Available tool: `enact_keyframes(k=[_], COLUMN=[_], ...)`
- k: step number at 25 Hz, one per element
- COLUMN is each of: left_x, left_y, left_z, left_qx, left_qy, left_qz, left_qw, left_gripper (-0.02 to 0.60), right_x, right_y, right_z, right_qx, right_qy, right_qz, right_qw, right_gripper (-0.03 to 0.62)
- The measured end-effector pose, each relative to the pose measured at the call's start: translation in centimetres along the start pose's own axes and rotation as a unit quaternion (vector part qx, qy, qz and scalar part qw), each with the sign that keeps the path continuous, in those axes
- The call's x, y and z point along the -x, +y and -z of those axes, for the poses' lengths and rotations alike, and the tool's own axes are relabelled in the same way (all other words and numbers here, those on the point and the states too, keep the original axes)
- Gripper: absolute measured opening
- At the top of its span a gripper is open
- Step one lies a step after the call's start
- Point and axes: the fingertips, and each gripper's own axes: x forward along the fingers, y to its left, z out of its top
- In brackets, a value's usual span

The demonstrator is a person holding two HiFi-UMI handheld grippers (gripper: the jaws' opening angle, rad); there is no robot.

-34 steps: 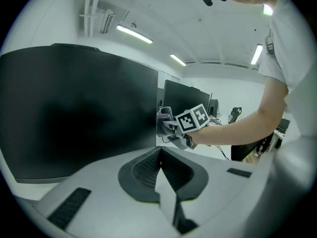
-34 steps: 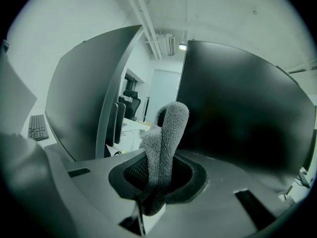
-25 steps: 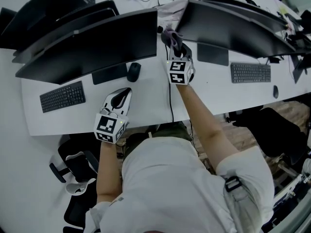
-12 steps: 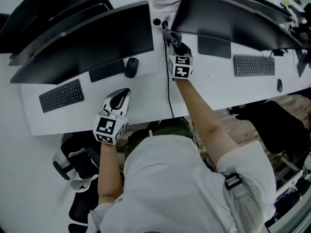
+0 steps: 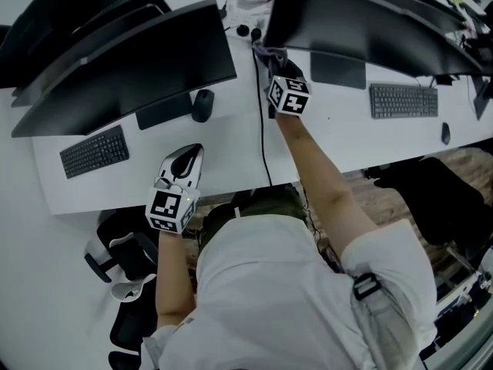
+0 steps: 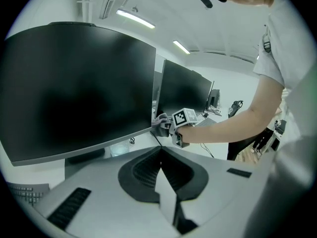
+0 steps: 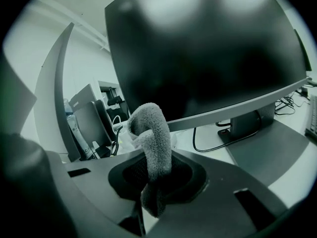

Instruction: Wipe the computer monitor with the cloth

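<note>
Right gripper (image 5: 279, 74): your jaws are clamped on the cloth (image 7: 151, 133), which loops up from between them
Cloth: grey, held up at the lower left corner of the monitor (image 7: 208, 48); whether it touches the screen cannot be told
Left gripper (image 6: 161, 170): your jaws are together, nothing between them, low over the desk (image 5: 231, 145) before the second monitor (image 5: 123, 60)
Mouse (image 5: 202, 105): on the desk, beyond your left gripper

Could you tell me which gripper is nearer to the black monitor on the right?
Right. The right gripper holds a grey fluffy cloth at the lower left corner of that black monitor; the left gripper sits shut over the white desk, in front of the other monitor.
</note>
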Motion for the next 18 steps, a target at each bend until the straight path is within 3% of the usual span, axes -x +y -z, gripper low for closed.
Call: enact_keyframes(k=[18], left_x=[-2.9], left_y=[-3.5], left_z=[-1.5], left_qx=[-0.004], left_qy=[0.008], left_qz=[0.003], left_qw=[1.0], left_gripper=[0.0], right_x=[1.8], right_y=[-6.5], right_z=[-1.7], right_qx=[-0.031], right_qy=[-0.016], right_qz=[0.021], right_qw=[0.999], right_gripper=[0.061])
